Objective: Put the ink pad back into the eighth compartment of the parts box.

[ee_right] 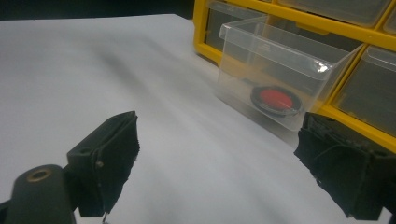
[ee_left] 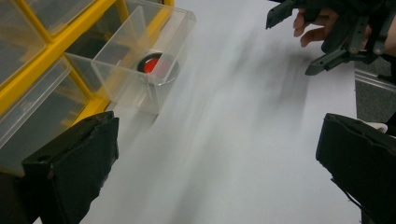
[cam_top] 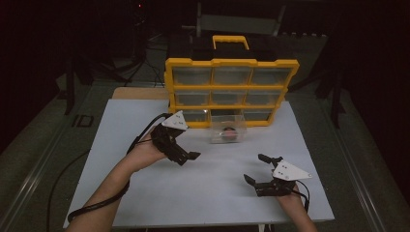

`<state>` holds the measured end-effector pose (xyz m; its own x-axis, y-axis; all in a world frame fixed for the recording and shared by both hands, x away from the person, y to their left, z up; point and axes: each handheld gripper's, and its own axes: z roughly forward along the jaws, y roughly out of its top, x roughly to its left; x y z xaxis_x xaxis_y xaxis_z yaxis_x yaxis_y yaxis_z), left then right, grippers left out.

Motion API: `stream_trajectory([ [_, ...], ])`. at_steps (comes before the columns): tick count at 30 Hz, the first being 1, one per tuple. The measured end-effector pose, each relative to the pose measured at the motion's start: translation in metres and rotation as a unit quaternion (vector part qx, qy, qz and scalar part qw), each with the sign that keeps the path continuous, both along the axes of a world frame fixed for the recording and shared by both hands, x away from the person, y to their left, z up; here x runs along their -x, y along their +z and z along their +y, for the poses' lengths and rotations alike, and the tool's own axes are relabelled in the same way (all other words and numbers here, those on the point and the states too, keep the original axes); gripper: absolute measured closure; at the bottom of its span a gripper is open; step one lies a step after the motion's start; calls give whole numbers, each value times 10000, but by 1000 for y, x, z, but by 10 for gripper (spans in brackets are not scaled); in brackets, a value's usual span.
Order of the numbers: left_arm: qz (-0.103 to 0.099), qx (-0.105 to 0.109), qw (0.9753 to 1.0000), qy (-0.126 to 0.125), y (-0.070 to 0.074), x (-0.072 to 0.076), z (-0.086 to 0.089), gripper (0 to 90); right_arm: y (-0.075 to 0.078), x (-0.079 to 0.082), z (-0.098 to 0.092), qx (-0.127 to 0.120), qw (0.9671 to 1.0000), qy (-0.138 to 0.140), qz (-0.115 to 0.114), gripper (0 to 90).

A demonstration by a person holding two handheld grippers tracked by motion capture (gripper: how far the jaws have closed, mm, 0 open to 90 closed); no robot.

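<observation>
My left tool (cam_top: pixel 191 155) and right tool (cam_top: pixel 256 169) gape empty; shoving the pulled-out drawer (cam_top: pixel 228 128) crookedly probably jams it toward the tabletop's (cam_top: pixel 145 193) far edge.

Dark room, white table (cam_top: pixel 145 193); grey floor (cam_top: pixel 43 145)

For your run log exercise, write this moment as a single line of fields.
left gripper: open, empty | right gripper: open, empty | clear drawer: pulled out of yellow organizer | red-centred disc: inside drawer
</observation>
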<state>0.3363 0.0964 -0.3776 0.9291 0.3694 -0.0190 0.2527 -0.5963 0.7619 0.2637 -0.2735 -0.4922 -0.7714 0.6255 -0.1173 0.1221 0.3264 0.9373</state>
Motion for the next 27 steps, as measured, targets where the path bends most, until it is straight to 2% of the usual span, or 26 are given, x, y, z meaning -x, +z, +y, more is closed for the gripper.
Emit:
stream_trajectory([
  [11, -37, 66, 10000, 47, -6, 18, 22, 0, 0, 0, 0, 15, 10000, 10, -26, 125],
  [27, -59, 282, 9987, 412, -25, 50, 67, 0, 0, 0, 0, 4, 10000, -13, 3, 125],
])
